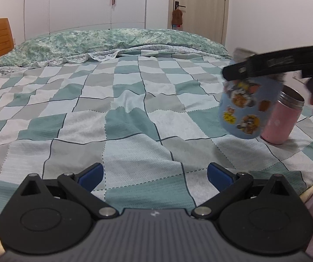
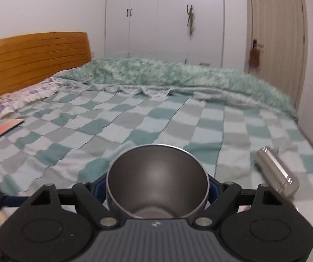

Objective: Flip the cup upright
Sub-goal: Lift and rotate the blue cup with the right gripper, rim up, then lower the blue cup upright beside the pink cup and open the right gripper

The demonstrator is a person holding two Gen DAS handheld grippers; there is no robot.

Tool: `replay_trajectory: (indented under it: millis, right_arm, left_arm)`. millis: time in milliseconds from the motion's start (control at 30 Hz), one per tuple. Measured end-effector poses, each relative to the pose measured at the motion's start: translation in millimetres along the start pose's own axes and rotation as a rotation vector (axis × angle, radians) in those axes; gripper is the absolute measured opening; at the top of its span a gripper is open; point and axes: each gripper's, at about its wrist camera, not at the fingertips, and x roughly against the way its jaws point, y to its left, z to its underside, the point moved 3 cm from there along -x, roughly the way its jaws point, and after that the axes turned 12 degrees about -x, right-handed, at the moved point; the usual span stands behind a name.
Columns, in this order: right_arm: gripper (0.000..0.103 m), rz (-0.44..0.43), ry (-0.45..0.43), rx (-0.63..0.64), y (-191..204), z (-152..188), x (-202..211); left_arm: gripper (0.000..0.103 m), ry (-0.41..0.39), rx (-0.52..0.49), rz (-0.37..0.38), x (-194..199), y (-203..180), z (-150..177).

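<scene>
Right claw (image 2: 157,187) clamps blue stickered cup (image 1: 247,107) above bed (image 1: 117,118); left claw (image 1: 155,175) spread wide, holding nothing.

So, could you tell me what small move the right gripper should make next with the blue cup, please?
Probably lower it: the right gripper clamps the blue sticker-covered cup mouth-up but tilted above the checked bedspread, beside the pink steel-rimmed cup. Level it and set it down clear of that one.
</scene>
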Motion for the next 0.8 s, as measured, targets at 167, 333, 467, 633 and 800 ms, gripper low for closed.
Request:
replay_trajectory:
  millis: [167,333,467,633,800]
  right_arm:
    - [0.083,0.06,0.048,-0.026,-9,9,-43]
    - [0.084,0.067,0.022,0.027,-4,36,-54]
    - [0.084,0.061,0.019,0.046,-4,36,-53]
    - [0.103,0.039,0.011,0.029,-5,35,-46]
    - [0.103,-0.012,-0.097,0.027,-5,31,-12]
  left_arm:
    - [0.103,0.001,0.007,0.0,-1,-1,0]
    - [0.103,0.005,0.003,0.002,-2,-2,-1]
    - [0.103,0.005,0.002,-0.002,-2,-2,-1]
    - [0.103,0.01,0.001,-0.016,-3,-3,-2]
    - [0.103,0.012,-0.006,-0.037,2,-5,-5]
